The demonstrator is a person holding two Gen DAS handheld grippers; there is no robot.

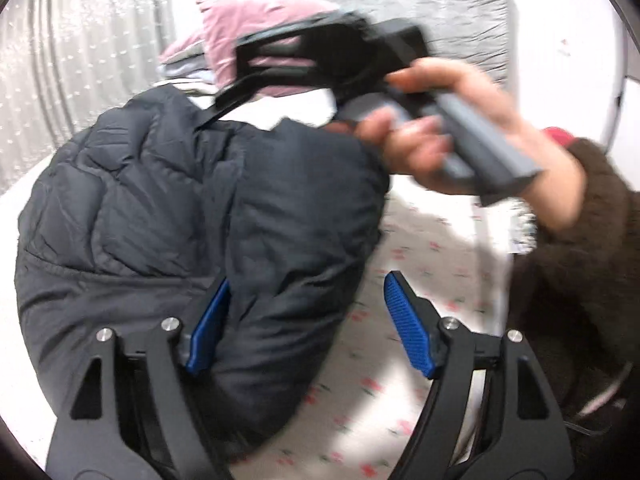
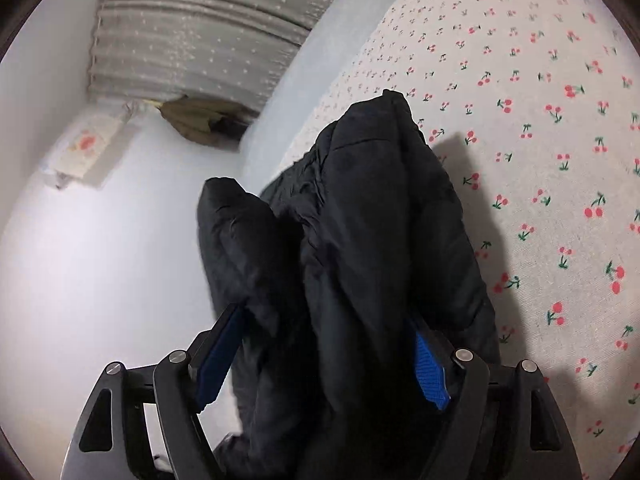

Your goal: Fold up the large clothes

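cherry-print bed sheet (image 2: pixel 540 128), dark puffer jacket (image 1: pixel 168 216) bunched on it, grey curtain (image 2: pixel 192 28), white wall, left claw (image 1: pixel 304 320) wide, right claw (image 2: pixel 324 356) wide around jacket, no firm pinch

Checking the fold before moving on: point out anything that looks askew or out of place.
The dark puffer jacket is bunched in a lumpy heap on the cherry-print sheet, not flat. In the right wrist view part of it overhangs the bed edge. Nothing looks torn or spilled.
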